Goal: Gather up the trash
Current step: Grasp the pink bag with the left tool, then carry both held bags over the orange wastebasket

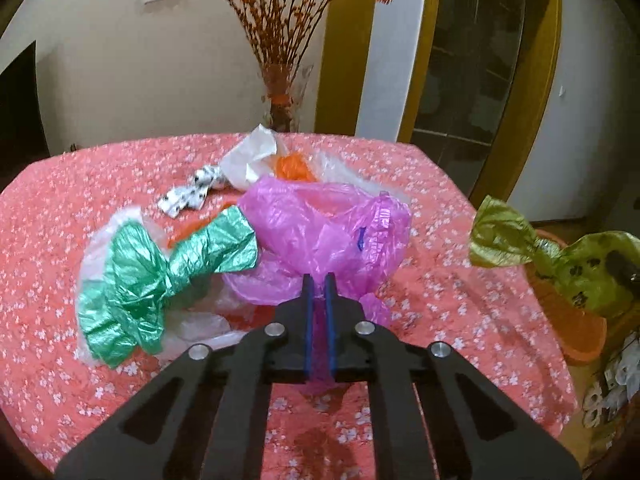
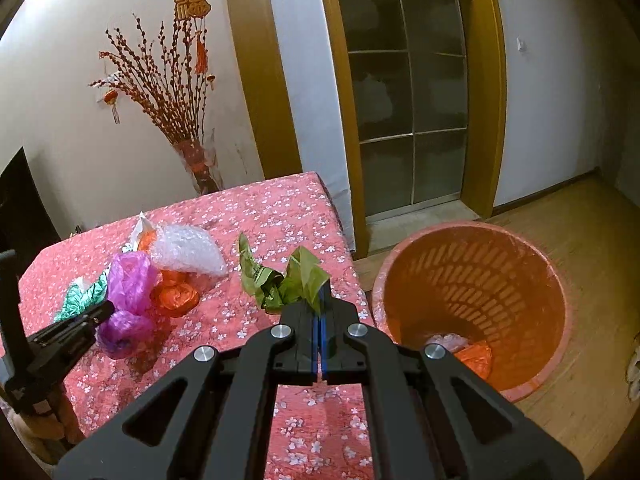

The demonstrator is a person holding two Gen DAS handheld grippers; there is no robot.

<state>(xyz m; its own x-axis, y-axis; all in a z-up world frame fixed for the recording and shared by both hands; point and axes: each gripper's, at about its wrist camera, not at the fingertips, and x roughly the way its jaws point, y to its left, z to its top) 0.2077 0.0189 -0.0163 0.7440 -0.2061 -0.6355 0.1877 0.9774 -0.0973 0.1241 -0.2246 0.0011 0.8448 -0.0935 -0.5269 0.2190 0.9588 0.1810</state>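
1. We had the left gripper point(image 1: 319, 280) clamped on a fold of the pink bag point(image 1: 320, 224), its pads pressed together with only thin film between them. The bag lay on the table point(image 1: 460, 304) among the rest of the trash. The pinch took only the near edge, so we judged that the slippery film could slide out once lifted.

2. The green bag point(image 1: 160, 276) lay touching the pink one on its left, with clear film beneath it. A lift could have dragged these neighbours along and shed them on the floor short of the basket.

3. Our right gripper point(image 2: 318, 300) was closed tight on the olive bag point(image 2: 288, 280), which stood bunched above the fingertips over the table's edge — not yet over the orange basket point(image 2: 532, 256). Letting go there would have dropped it on the cloth or between table and basket.

4. The basket stood on the floor just beside the table, with a little trash already at its bottom. The olive bag was light and crumpled — we thought it might cling to the pads or drift past the rim if released from high up.

5. The bubble wrap point(image 2: 188, 252), an orange bag point(image 2: 176, 296) and a white bag point(image 1: 252, 156) waited further back on the table. Both grippers worked close together, and a crossing sweep could have knocked one load loose.
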